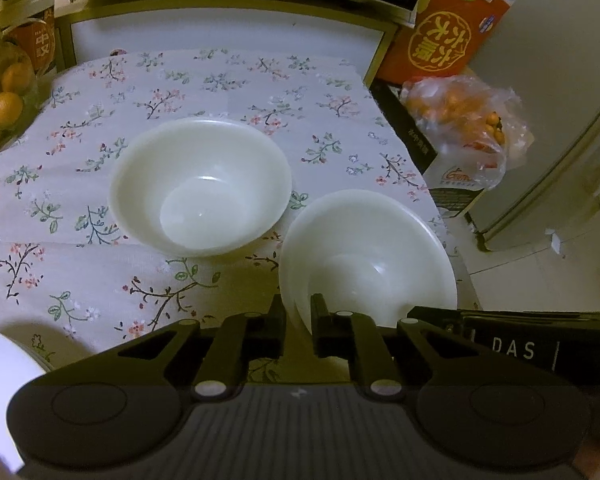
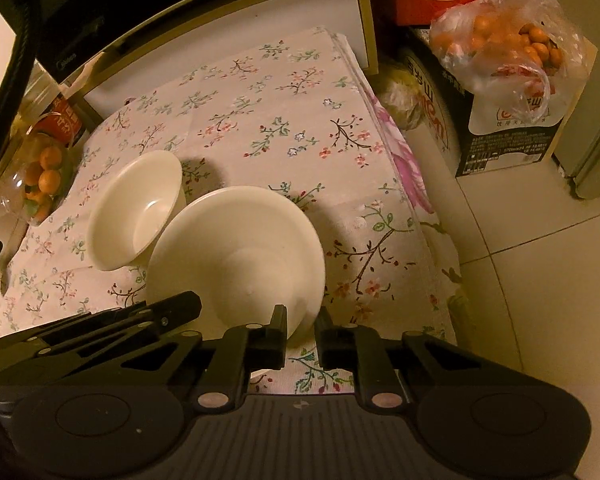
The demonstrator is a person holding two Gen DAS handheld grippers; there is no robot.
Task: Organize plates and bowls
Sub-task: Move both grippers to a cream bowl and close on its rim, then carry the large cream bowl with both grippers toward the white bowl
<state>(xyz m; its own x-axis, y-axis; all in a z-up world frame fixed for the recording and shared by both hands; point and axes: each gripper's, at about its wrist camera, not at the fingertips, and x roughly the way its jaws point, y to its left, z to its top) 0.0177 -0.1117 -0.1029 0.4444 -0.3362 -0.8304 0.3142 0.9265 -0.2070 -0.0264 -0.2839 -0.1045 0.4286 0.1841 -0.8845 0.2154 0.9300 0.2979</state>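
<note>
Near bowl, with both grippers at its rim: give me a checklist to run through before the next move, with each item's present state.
1. Left gripper shut on the near bowl rim: ok.
2. Right gripper shut on the same bowl's rim, at a separate spot: ok.
3. Near bowl empty: ok.
4. Far bowl upright, empty, free to receive another: ok.
5. Gap between the two bowls: ok; the left wrist view shows a narrow strip of tablecloth between them.
6. Near bowl lifted clear of the tablecloth: cannot tell.
</note>
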